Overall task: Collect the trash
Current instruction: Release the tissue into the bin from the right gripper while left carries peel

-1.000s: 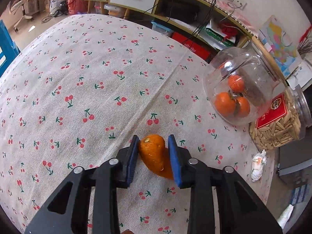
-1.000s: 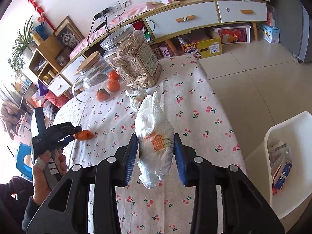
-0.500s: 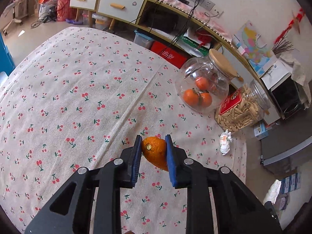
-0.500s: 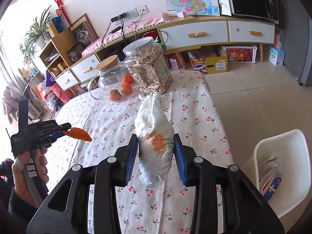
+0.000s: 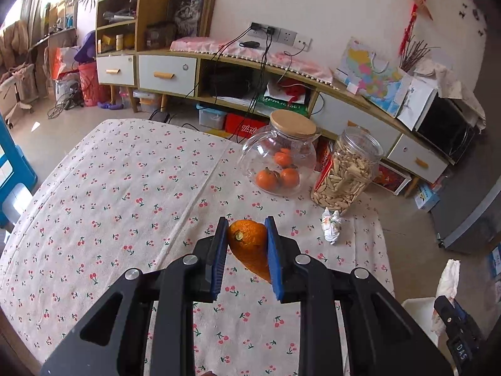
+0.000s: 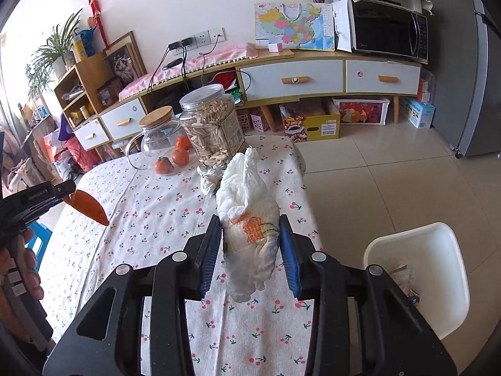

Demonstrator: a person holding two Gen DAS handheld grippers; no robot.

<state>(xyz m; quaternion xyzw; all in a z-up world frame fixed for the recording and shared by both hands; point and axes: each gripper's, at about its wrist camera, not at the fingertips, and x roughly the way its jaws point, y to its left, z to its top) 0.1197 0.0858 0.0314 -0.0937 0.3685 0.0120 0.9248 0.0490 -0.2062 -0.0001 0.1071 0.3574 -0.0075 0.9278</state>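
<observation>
1. Left gripper (image 5: 245,250) clamped on orange peel (image 5: 250,247), held above cherry-print tablecloth (image 5: 109,194).
2. Right gripper (image 6: 249,250) clamped on crumpled tissue (image 6: 247,219), raised over table edge.
3. Second tissue wad (image 5: 332,225) beside seed jar (image 5: 347,172); white bin (image 6: 438,269) on floor right.

This is a living room in a home. A long low cabinet (image 6: 313,75) with white drawers carries a microwave (image 6: 388,29) and a map (image 6: 294,26), and a shelf (image 5: 125,22) holds a cat picture (image 5: 188,15). The surface has a cherry tablecloth (image 5: 109,194) with a jar of oranges (image 5: 280,156).
</observation>
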